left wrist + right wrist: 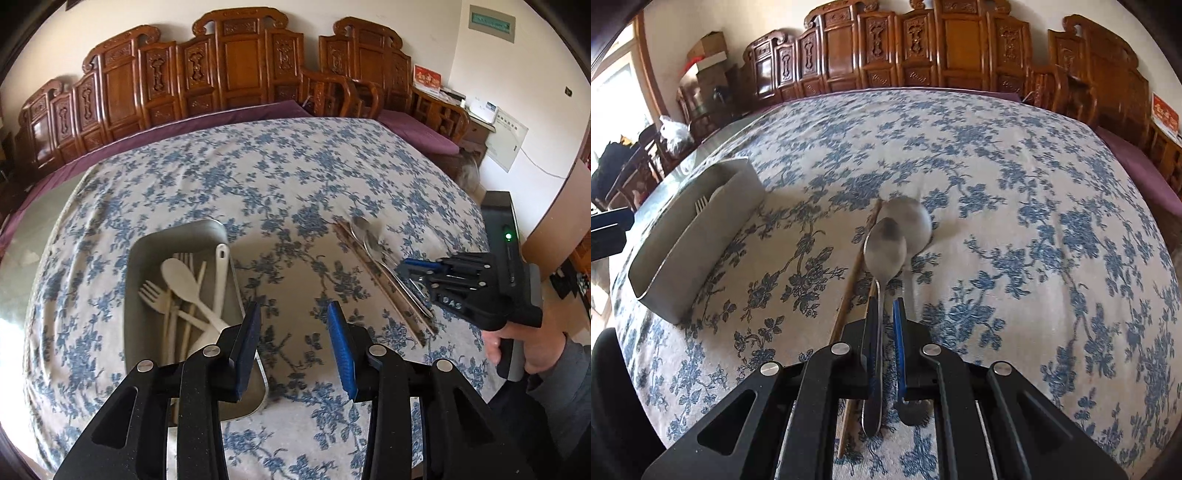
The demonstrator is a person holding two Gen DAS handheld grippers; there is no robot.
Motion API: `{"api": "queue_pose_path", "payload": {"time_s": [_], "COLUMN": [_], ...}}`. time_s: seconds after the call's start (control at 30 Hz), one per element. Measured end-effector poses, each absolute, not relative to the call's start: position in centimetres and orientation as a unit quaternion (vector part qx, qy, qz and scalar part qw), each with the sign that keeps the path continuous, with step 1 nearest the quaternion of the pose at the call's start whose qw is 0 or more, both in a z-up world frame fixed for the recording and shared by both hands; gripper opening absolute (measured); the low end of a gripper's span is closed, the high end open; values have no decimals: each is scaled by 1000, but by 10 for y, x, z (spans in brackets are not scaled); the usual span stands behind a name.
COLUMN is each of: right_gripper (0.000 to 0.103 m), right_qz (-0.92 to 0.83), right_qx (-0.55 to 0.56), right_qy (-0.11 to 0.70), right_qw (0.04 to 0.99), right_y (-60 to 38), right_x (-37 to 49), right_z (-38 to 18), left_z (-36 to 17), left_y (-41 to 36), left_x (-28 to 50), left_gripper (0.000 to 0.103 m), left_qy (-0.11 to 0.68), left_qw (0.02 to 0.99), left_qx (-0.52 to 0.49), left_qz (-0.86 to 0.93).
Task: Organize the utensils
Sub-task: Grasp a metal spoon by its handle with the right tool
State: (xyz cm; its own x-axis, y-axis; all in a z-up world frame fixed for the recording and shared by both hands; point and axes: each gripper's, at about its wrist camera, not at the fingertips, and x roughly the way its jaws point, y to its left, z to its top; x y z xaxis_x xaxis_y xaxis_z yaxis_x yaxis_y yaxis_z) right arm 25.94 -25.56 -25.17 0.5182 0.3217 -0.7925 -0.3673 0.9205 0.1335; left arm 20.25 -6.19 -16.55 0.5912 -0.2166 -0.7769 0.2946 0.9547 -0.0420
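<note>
- The right gripper is clenched on the handle of a metal spoon, its 2 blue pads pressed against the handle from both sides.
- The held spoon points away from the gripper toward the far edge of the bench, bowl forward.
- A second metal spoon lies just beyond and to the right of the held one, its bowl partly covered by the held spoon's bowl.
- A pair of brown chopsticks lies on the flowered tablecloth just left of the spoons, running alongside them.
- The left gripper is released, its jaws standing wide apart with nothing between them, above the cloth near the near edge of the bench.
- A metal tray sits on the left part of the bench, well apart from the spoons.
- Inside the tray lie a cream plastic spoon, a cream fork, a white spatula-like tool and pale chopsticks, piled across each other.
- From the left wrist view, the right gripper sits over the near end of the spoons, toward the right edge of the bench.
- Carved wooden furniture stands behind the far edge.
</note>
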Motion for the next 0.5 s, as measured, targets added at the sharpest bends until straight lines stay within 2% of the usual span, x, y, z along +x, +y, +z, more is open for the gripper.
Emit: {"api": "queue_pose_path", "payload": {"time_s": [0.5], "right_gripper": [10], "right_qz": [170], "right_qx": [-81], "right_qy": [465], "right_qw": [865], "right_y": [-243], "right_x": [265], "right_z": [-261], "left_z": [-170], "left_y": [-76], "left_x": [202], "left_gripper": [35], "left_qy": [432], "left_qw": [887], "left_qx": [51], "left_qz": [-156]}}
